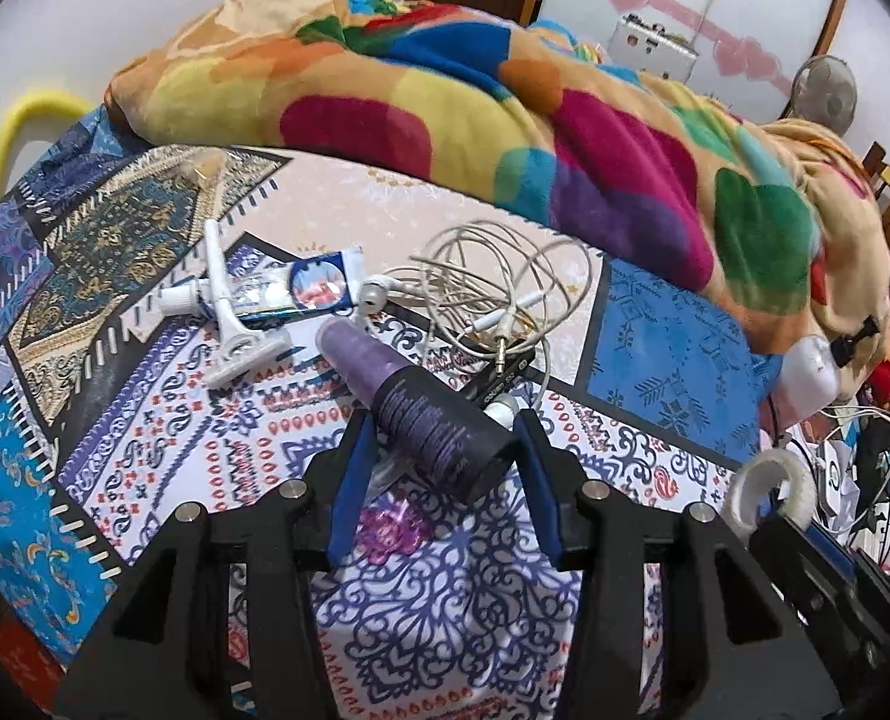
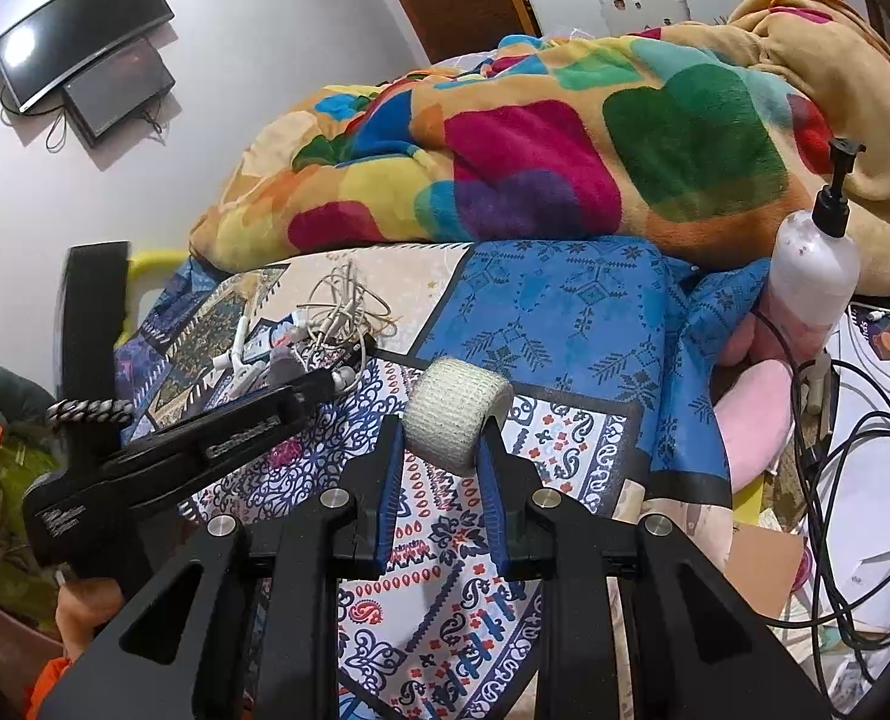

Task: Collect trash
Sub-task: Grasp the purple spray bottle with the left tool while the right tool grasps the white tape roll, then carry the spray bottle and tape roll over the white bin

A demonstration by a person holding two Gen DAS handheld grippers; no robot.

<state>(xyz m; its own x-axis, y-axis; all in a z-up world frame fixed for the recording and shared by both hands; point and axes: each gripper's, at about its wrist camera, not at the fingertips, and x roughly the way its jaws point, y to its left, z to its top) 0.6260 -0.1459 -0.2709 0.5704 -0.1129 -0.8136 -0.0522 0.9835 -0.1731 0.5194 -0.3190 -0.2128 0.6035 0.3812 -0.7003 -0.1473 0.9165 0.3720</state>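
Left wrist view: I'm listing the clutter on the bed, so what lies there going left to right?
White razor → toothpaste tube → purple bottle in the left gripper → tangled earphone cable → white tape roll.

Print on the purple bottle [image 1: 420,414] unreadable (blurred); black case [image 1: 505,369] half-buried under cables [image 1: 493,294].
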